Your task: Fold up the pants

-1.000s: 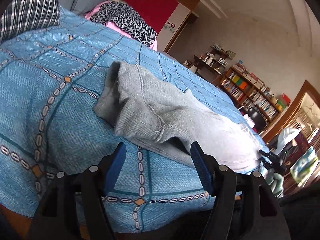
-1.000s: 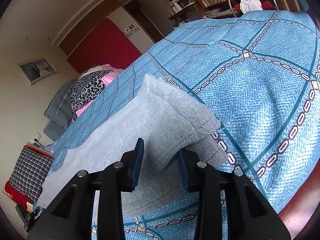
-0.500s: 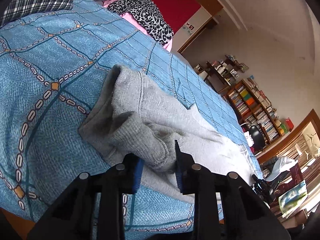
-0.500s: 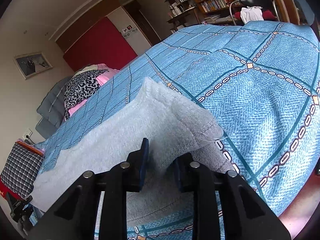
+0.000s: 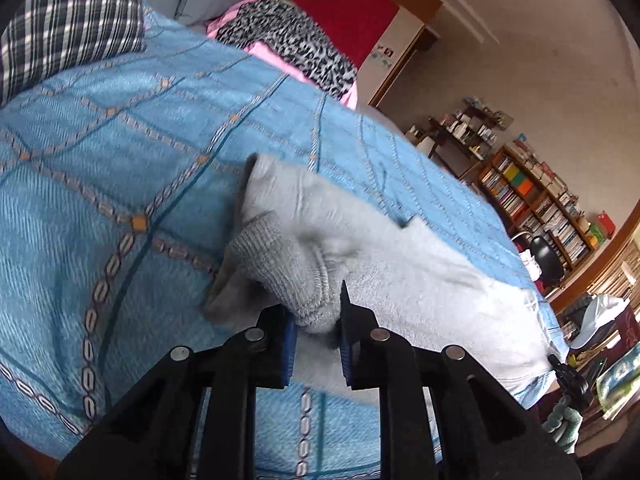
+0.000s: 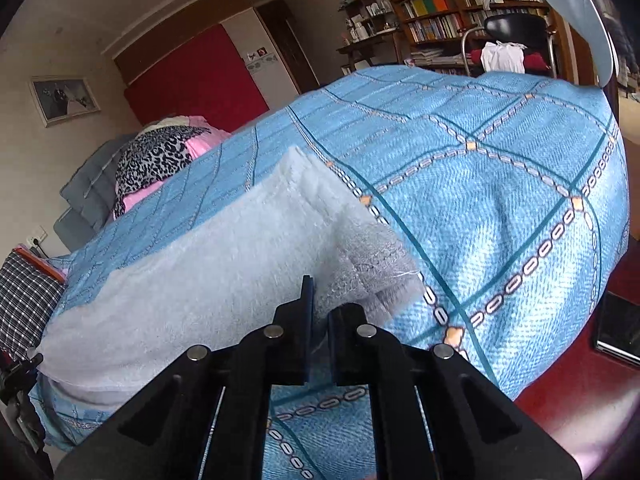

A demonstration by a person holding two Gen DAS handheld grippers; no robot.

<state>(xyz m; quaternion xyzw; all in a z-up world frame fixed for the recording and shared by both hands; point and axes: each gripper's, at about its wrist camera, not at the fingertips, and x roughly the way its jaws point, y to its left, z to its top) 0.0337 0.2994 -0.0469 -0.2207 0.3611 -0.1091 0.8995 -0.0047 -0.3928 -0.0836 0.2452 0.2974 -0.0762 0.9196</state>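
Grey pants (image 5: 400, 276) pinched in left tongs (image 5: 316, 320), right tongs (image 6: 319, 312).

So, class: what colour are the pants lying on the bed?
Light grey. The pants show best in the left wrist view, lying on the blue patterned bedspread.
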